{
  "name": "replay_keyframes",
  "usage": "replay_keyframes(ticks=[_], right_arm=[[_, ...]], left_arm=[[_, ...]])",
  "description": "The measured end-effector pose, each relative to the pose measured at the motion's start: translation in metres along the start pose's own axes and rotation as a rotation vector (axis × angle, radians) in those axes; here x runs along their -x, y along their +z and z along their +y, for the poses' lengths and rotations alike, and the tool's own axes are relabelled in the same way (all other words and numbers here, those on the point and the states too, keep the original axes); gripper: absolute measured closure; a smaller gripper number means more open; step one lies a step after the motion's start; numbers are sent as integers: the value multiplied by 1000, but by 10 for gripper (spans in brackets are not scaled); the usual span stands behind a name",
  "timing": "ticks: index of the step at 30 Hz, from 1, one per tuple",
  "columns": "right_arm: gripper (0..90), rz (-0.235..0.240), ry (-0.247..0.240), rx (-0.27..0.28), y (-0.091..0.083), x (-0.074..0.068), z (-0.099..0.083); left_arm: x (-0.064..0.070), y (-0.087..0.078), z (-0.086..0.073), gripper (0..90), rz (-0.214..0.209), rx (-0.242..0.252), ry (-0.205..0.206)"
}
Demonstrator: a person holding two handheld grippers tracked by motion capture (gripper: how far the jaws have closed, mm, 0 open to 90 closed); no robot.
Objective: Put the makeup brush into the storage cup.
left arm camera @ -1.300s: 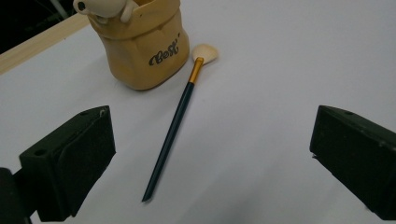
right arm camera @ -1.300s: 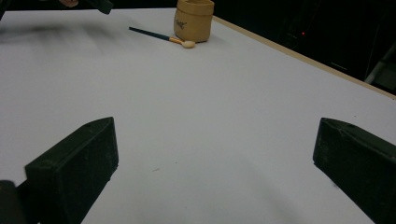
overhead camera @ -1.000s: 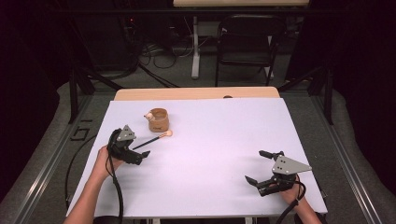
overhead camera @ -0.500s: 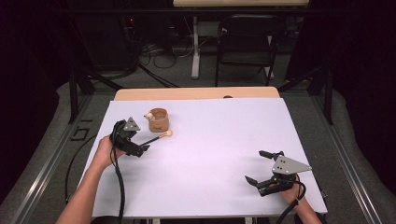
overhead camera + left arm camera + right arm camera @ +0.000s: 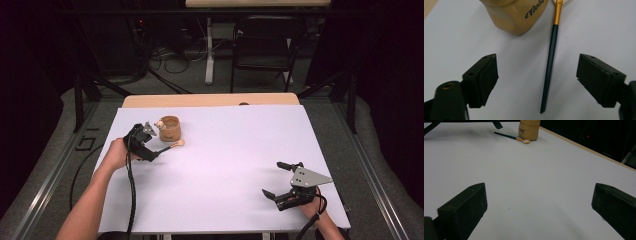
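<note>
Left tongs point(image 5: 159, 152) over the white surface point(image 5: 230, 165), jaws wide apart, nothing between the pads but the thin stick. Dark stick w/ gold neck point(image 5: 550, 67) lying flat between the two jaws in the left gripper view, closer to the right-hand jaw, not touching either. Pale round tip of stick point(image 5: 178, 144) just past the tongs, pointing away. Tan cup w/ black letters point(image 5: 515, 13) just ahead of the left tongs, beside the stick's gold part, upright on the surface. Small pale ball point(image 5: 159, 124) at the cup's rim, near top of left tongs.

Right tongs point(image 5: 280, 196) well apart from cup & stick, low by the near edge of surface, jaws wide apart, holding nothing. Cup and stick far ahead in the right gripper view.
</note>
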State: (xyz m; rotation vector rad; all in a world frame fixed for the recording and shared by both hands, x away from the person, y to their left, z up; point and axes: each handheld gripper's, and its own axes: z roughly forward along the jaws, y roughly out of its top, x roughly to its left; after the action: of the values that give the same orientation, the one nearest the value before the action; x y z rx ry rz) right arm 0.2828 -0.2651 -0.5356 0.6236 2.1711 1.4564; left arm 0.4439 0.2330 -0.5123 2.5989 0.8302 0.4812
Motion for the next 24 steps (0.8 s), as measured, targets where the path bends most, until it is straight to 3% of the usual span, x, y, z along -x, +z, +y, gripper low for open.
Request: replay_keyframes(ticks=[5,8,9,13,19,24], right_arm=[[0,1,-2,-2,0,0,0],[0,0,-7,-10,1,0,0],[0,0,-7,-10,1,-1,0],[0,1,-6,-11,1,-1,0],[0,4,-8,-11,1,-1,0],[0,4,-12,-17,2,-1,0]], left_arm=[[-2,5,3,313,-15,-42,20],[-6,4,8,406,-21,-36,11],[-7,5,11,420,-20,-53,37],[-5,15,15,492,-62,-115,58],[-2,22,20,629,-103,-151,88],[-3,27,20,702,-146,-189,89]])
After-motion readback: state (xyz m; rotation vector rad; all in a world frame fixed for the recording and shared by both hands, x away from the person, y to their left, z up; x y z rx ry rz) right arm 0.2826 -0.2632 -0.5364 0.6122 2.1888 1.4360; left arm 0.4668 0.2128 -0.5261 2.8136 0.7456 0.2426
